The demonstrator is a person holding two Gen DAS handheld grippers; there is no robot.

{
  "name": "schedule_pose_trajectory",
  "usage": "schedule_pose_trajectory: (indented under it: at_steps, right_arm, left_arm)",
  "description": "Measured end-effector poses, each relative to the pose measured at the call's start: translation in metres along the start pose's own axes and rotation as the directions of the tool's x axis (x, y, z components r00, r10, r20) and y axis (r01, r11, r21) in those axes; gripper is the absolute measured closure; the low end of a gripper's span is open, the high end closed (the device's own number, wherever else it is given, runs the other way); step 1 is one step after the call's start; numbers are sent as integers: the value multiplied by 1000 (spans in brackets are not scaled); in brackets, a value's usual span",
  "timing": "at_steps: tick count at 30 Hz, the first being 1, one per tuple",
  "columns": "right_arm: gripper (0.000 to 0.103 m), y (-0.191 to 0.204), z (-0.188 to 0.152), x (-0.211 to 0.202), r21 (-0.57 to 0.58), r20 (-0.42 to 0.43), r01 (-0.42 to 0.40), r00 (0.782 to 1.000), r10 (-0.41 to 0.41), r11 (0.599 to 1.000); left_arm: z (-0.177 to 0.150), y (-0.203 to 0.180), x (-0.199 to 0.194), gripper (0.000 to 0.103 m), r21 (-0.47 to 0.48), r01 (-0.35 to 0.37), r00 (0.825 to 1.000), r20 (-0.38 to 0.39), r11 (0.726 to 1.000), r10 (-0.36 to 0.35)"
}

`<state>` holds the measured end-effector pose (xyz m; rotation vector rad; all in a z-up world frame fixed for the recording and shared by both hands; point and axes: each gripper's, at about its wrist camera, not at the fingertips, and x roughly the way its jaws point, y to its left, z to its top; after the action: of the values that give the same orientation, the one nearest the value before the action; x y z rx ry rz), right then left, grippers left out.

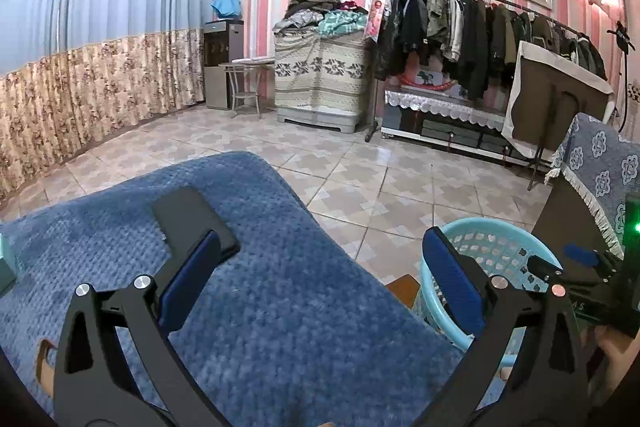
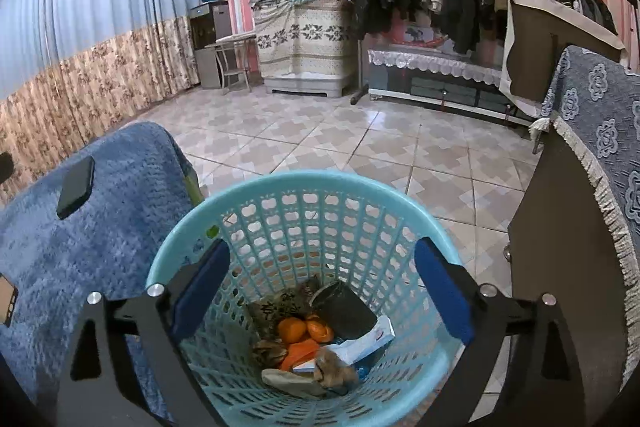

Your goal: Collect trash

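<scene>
A light blue plastic basket (image 2: 320, 183) stands on the tiled floor between a blue-blanketed surface (image 2: 100, 247) and a cabinet. Trash lies in its bottom: orange peels (image 2: 298, 331), a dark wrapper (image 2: 344, 311), a white carton (image 2: 368, 343) and crumpled scraps. My right gripper (image 2: 322, 251) hangs open over the basket's mouth with nothing between its blue pads. My left gripper (image 1: 320, 247) is open and empty above the blanket (image 1: 260, 307), with the basket (image 1: 496, 243) just right of it. The right gripper's body (image 1: 580, 267) shows at the right edge of the left wrist view.
A black phone (image 1: 196, 219) lies flat on the blanket, and a teal box (image 1: 6, 263) sits at its left edge. A dark cabinet under a blue floral cloth (image 2: 592, 147) stands right of the basket. Beyond is open tiled floor (image 2: 320, 131), then a clothes rack and curtains.
</scene>
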<state>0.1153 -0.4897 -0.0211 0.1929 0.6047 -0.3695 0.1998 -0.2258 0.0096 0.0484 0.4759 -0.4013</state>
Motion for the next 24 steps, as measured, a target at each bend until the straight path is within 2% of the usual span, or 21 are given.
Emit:
schedule_pose_trajectory:
  at_steps: [1, 7, 16, 24]
  right_arm:
    - [5, 2, -1, -4, -2, -2, 3, 1000, -3, 1000]
    - [4, 9, -5, -29, -14, 12, 5, 1000, -5, 1000]
    - [4, 40, -25, -70, -49, 13, -88, 996, 89, 995]
    - [4, 72, -35, -110, -82, 58, -159, 985, 164, 984]
  left_arm:
    - [0, 2, -5, 5, -1, -2, 1000, 4, 1000, 2]
    - [-8, 13, -35, 5, -21, -14, 1000, -15, 1000, 14]
    - [-31, 33, -89, 5, -55, -35, 999, -8, 998, 34]
    - [-48, 51, -132, 5, -82, -142, 989, 19, 986, 144]
